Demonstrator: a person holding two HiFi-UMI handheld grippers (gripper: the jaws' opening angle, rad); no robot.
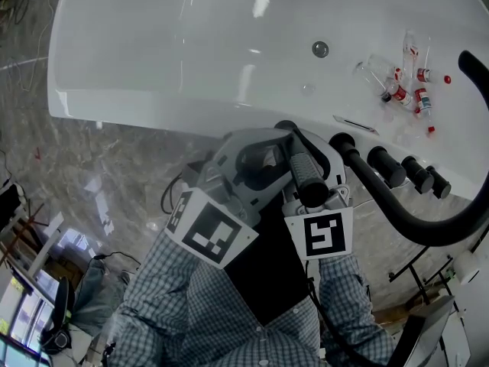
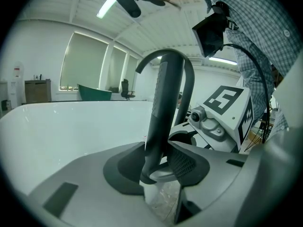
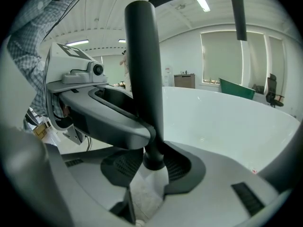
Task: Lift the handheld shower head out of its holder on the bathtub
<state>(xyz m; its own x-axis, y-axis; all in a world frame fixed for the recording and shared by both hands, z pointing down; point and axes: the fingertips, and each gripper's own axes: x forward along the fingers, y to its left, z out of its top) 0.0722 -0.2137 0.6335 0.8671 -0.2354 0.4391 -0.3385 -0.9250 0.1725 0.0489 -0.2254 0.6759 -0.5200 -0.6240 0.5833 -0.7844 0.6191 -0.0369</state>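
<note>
Bathtub [image 1: 153, 52] lying ahead, filling upper head view. Left gripper [image 2: 158, 167] and right gripper [image 3: 151, 167] sitting side by side at near rim, with handheld shower head [image 1: 304, 170] standing between both sets of jaws. Both clamping it, left's hold sitting higher on handle. Spout [image 1: 439, 235] rising just right of grippers, arching over three knobs [image 1: 386, 165] lining rim. Small bottles [image 1: 401, 86] lying inside tub behind knobs — round fitting [image 1: 320, 49] sitting left of them.

Light: bright, even and white, with long ceiling strip lamps [image 2: 108, 6] overhead in both gripper views.
Glare: streaky highlights run across the glossy white bathtub [image 1: 191, 44] in the head view.
Shadows: soft and faint on the grey marbled floor [image 1: 114, 167] beneath the tub rim.
Edges: the gripper views bend hard, with black corners all round.
Focus: the black handheld shower head [image 2: 163, 103] is slightly soft up close.
</note>
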